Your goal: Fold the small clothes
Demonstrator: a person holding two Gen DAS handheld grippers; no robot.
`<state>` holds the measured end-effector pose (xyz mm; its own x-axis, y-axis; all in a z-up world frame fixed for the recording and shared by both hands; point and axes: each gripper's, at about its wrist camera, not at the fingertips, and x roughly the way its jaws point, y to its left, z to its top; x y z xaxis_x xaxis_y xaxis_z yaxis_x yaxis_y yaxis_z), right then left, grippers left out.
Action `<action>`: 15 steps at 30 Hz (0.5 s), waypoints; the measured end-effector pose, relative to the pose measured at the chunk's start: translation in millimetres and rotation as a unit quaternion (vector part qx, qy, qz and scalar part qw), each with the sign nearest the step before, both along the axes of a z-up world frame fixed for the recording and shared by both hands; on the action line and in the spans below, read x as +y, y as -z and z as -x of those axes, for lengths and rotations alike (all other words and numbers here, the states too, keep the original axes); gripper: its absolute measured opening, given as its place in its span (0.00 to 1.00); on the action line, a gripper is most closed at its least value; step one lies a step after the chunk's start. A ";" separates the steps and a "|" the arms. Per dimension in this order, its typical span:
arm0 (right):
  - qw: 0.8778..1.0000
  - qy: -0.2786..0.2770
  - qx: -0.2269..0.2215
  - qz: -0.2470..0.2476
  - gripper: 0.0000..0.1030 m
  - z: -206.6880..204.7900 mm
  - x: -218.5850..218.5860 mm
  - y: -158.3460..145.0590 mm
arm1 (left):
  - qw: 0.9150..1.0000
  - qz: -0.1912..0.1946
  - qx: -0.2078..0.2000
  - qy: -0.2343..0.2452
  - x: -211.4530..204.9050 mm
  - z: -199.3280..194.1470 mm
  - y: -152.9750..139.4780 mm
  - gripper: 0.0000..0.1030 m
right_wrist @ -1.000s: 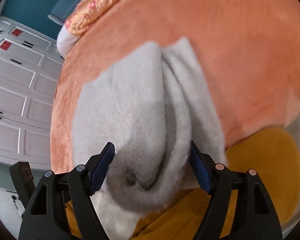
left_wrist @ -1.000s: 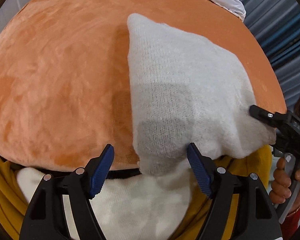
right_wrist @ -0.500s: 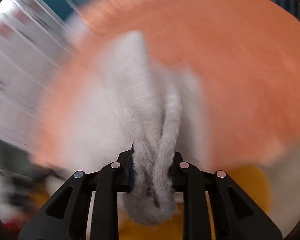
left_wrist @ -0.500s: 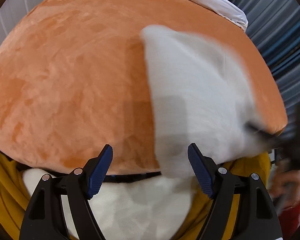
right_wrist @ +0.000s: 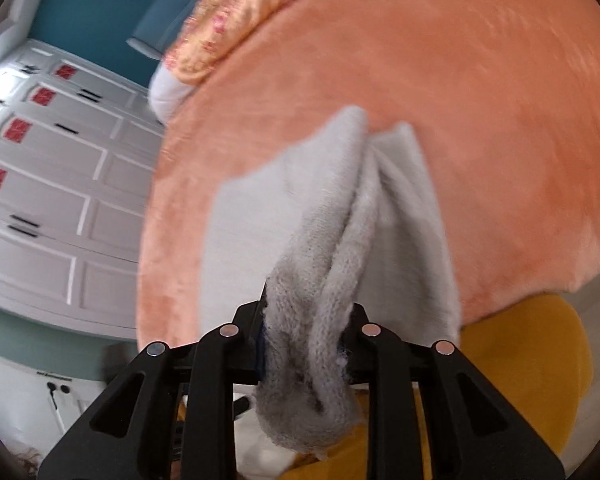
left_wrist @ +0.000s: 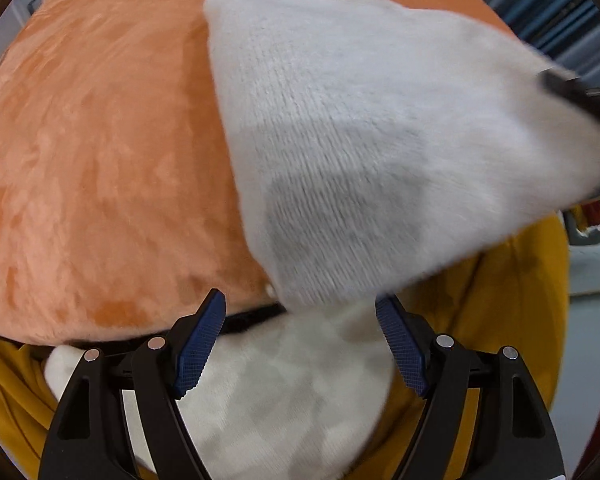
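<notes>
On the orange bed cover, toward its near edge: white knit garment, partly lying on the plush, partly lifted off at one end. Far corner resting flat on the cover; near end drooping past the bed edge above a white fleecy cloth and a yellow cloth below.

Left tongs: spread wide, blue pads apart, nothing between them. Positioned at the near edge of the bed, garment's lower corner hanging just beyond the tips, not touching either pad as far as visible.

Right tongs: pressed together on a bunched end of the garment, knit gathered into folds and pinched between the fingers, a loose grey wad spilling back toward the camera. From the pinch, fabric fanning out in two or three ridges across the cover toward the middle of the bed.

Seen from left view: right tongs as a dark blurred shape at the garment's right corner, motion-smeared.

Beyond the bed's far left edge: white panelled wardrobe doors, teal wall, patterned orange pillow at the head of the bed.
</notes>
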<state>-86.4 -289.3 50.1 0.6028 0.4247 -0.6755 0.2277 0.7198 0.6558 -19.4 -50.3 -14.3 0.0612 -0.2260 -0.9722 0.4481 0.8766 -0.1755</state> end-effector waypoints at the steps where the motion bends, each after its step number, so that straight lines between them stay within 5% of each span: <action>1: 1.000 -0.005 -0.012 0.001 0.22 2.6 3.6 -8.9 | 1.000 -0.001 -0.006 -0.003 0.8 -1.7 -0.2 0.71; 5: 0.999 -0.008 -0.051 0.012 0.22 5.0 8.6 -17.1 | 0.999 -0.005 -0.012 -0.032 17.9 -8.9 0.5 0.48; 7: 0.997 -0.006 0.003 0.078 0.22 2.2 9.4 9.4 | 0.999 -0.012 0.001 -0.051 27.1 -11.4 9.4 0.43; 8: 0.990 -0.010 0.072 0.124 0.22 -4.5 10.5 41.1 | 0.998 -0.013 0.015 -0.060 31.6 -13.8 17.9 0.43; 10: 0.983 -0.019 0.137 0.118 0.22 -6.4 9.7 88.5 | 0.997 -0.015 0.030 -0.066 33.5 -15.0 26.1 0.39; 15: 0.985 0.002 0.098 0.141 0.34 -0.3 11.1 59.2 | 0.998 0.016 0.006 -0.052 36.9 -10.0 -2.7 0.39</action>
<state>-86.1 -278.2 -9.1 0.4504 0.2009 -0.8699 0.3332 0.8661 0.3726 -9.4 -13.4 -11.6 0.0741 -0.2495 -0.9655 0.3524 0.9123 -0.2087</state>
